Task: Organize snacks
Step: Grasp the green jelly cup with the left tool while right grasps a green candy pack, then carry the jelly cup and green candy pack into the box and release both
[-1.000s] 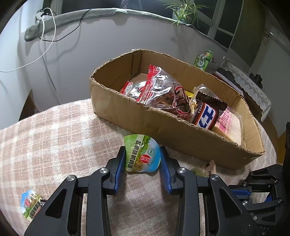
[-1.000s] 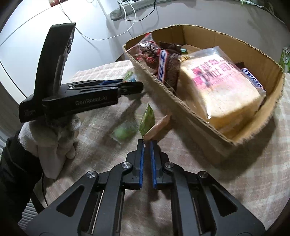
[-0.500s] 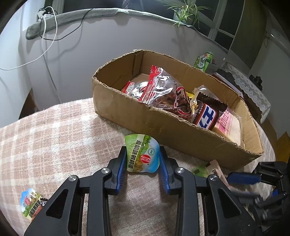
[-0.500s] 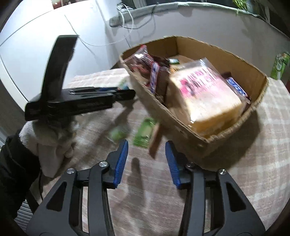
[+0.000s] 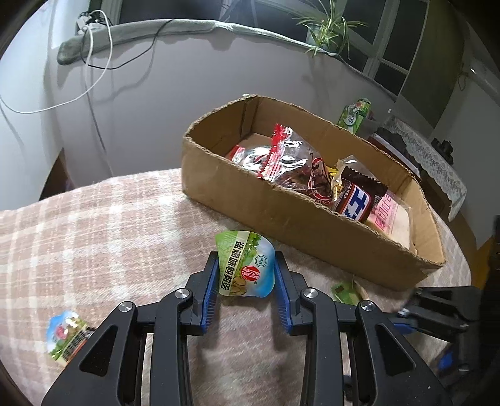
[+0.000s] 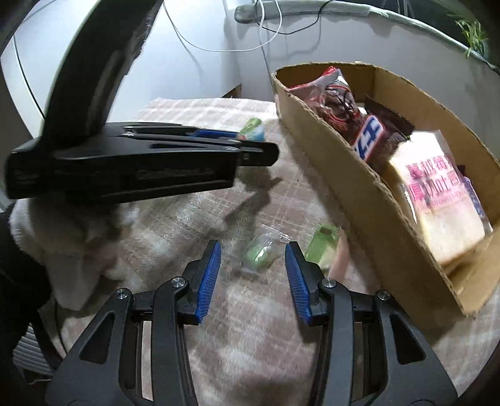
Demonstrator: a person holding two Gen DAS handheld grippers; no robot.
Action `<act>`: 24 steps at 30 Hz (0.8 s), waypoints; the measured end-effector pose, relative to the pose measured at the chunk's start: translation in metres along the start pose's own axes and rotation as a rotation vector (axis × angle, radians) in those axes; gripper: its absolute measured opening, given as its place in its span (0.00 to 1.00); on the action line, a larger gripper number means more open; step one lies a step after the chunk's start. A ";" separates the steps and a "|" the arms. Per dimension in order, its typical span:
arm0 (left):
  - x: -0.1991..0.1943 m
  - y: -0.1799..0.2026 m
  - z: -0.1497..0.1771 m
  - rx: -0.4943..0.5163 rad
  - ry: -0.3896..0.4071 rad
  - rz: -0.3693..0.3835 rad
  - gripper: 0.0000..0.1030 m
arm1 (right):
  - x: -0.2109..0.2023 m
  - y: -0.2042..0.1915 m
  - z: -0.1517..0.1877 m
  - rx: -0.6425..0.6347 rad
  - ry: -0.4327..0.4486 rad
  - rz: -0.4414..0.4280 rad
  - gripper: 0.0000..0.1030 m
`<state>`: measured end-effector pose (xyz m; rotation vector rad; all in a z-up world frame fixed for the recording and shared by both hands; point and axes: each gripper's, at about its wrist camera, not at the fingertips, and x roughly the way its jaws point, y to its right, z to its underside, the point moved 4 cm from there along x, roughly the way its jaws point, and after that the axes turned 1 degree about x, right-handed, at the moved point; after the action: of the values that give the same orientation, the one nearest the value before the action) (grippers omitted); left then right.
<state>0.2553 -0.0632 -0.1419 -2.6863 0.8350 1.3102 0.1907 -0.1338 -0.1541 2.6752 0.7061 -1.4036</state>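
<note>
Left tongs [image 5: 245,281] clamp green-white foil snack pouch [image 5: 245,265]; brown cardboard box [image 5: 281,215] at 1 o'clock. Right tongs [image 6: 253,270] wide, empty, over small green wrapped candy [image 6: 261,254].

Dim indoor light, soft shadows, fisheye-bent edges, right view motion-blurred.

A lived-in home room. A plaid cloth [image 5: 93,237] covers the desk, beside a windowsill plant [image 5: 328,28] and lace-draped furniture [image 5: 437,162].

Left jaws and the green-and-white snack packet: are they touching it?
Touching. The left wrist view shows the left gripper with both blue jaws pressed against the sides of the green-and-white packet, holding it clear of the plaid cloth.
</note>
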 end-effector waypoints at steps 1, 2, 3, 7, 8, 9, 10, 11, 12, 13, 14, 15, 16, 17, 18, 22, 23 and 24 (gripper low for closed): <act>-0.003 -0.002 0.001 -0.003 0.004 -0.004 0.30 | 0.002 -0.002 -0.001 -0.010 -0.004 0.007 0.43; -0.006 -0.004 0.002 -0.009 0.007 -0.007 0.30 | 0.003 -0.003 -0.002 -0.017 -0.006 0.013 0.43; -0.008 -0.005 0.002 -0.013 0.010 -0.008 0.30 | 0.004 -0.004 -0.003 -0.025 -0.008 0.020 0.40; -0.015 -0.009 0.004 -0.024 0.016 -0.022 0.30 | 0.007 -0.009 -0.005 -0.036 -0.012 0.031 0.21; -0.016 -0.009 0.005 -0.027 0.019 -0.026 0.30 | 0.007 -0.009 -0.006 -0.032 -0.013 0.030 0.21; -0.018 -0.010 0.006 -0.030 0.021 -0.027 0.30 | 0.006 -0.009 -0.006 -0.029 -0.012 0.027 0.20; -0.020 -0.010 0.007 -0.032 0.023 -0.027 0.30 | 0.003 -0.009 -0.005 -0.023 -0.010 0.020 0.20; -0.021 -0.009 0.007 -0.032 0.025 -0.029 0.30 | -0.002 -0.008 -0.004 -0.018 -0.004 0.017 0.20; -0.024 -0.008 0.008 -0.029 0.029 -0.031 0.30 | -0.006 -0.008 -0.003 -0.014 0.004 0.013 0.20; -0.026 -0.006 0.008 -0.027 0.033 -0.033 0.30 | -0.011 -0.007 -0.003 -0.010 0.013 0.007 0.20; -0.030 -0.004 0.008 -0.024 0.037 -0.033 0.30 | -0.016 -0.007 -0.003 -0.007 0.021 0.003 0.20; -0.032 -0.003 0.009 -0.023 0.041 -0.034 0.30 | -0.022 -0.006 -0.003 -0.005 0.031 -0.001 0.20; -0.035 -0.001 0.008 -0.020 0.045 -0.035 0.30 | -0.029 -0.006 -0.002 -0.004 0.042 -0.004 0.20; -0.038 0.001 0.007 -0.017 0.051 -0.036 0.30 | -0.037 -0.005 -0.002 -0.002 0.053 -0.007 0.20; -0.040 0.003 0.006 -0.014 0.055 -0.036 0.30 | -0.044 -0.003 0.000 0.000 0.062 -0.010 0.20; -0.049 0.014 0.000 0.001 0.074 -0.035 0.30 | -0.070 0.007 -0.005 0.014 0.110 -0.018 0.20; -0.050 0.017 -0.002 0.005 0.080 -0.034 0.30 | -0.078 0.009 -0.004 0.016 0.118 -0.019 0.20; -0.053 0.021 -0.004 0.009 0.085 -0.032 0.30 | -0.084 0.013 -0.006 0.021 0.128 -0.020 0.20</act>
<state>0.2218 -0.0583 -0.0964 -2.7538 0.7996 1.1897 0.1602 -0.1757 -0.0863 2.8020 0.7333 -1.2594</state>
